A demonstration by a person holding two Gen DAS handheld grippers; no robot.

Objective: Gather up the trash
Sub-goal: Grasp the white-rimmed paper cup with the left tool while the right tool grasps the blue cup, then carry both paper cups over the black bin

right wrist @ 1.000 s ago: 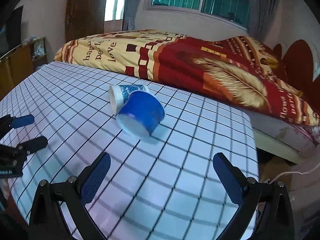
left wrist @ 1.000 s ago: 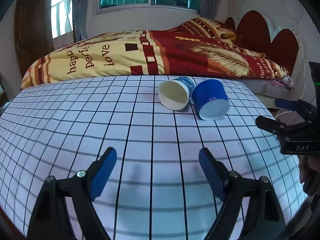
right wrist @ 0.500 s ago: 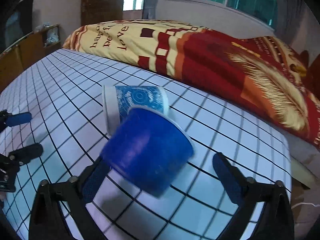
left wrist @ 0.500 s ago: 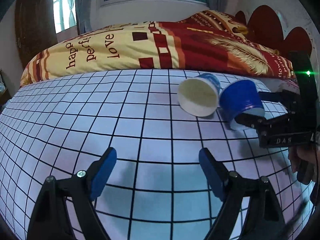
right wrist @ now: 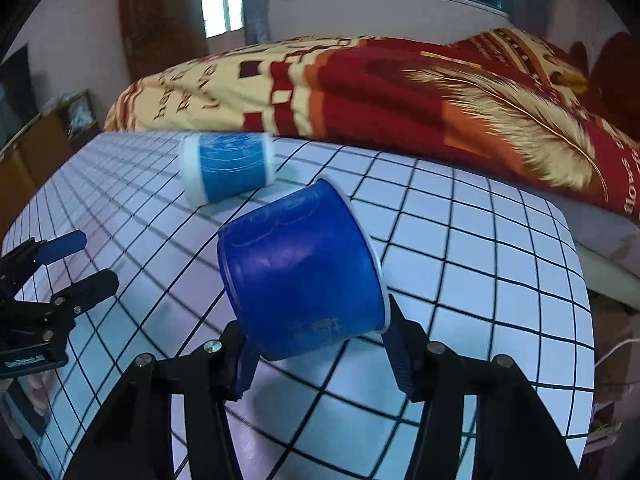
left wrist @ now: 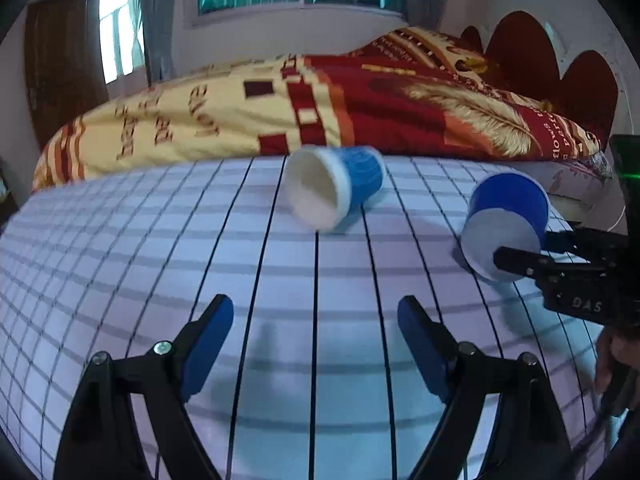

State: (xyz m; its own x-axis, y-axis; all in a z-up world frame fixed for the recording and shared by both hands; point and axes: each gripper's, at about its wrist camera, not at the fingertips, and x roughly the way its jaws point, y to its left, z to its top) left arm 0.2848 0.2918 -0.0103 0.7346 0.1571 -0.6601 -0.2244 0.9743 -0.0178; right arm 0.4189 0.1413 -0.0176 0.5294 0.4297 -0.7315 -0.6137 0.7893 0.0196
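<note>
Two paper cups lie tipped on a grid-patterned table (left wrist: 280, 300) beside a bed (left wrist: 360, 112) in a bedroom. The right claw (right wrist: 320, 352) is closing around the dark blue cup (right wrist: 300, 276), which sits between its blue pads with its base toward the camera. In the right wrist view the cup's lower rim hides the pad tips, so it is hard to say whether both pads already press on it; the right pad appears to meet the white rim, while the left one is partly covered by the cup wall. In the left wrist view the same claw (left wrist: 520, 248) enters from the right edge, its body cut off by the frame, one finger crossing the cup's (left wrist: 504, 228) pale underside.

The second cup, the patterned blue cup (left wrist: 336, 188), lies on its side nearer the bed, white mouth facing the left wrist camera. It is smeared by blur in both views, and its print cannot be read (right wrist: 228, 168). It lies apart from the dark blue one.

The left claw (left wrist: 316, 340) hangs over bare table with its pads spread wide and nothing between them. From the right wrist view (right wrist: 76, 260) only its fingertips and part of its black frame show at the left edge.
</note>
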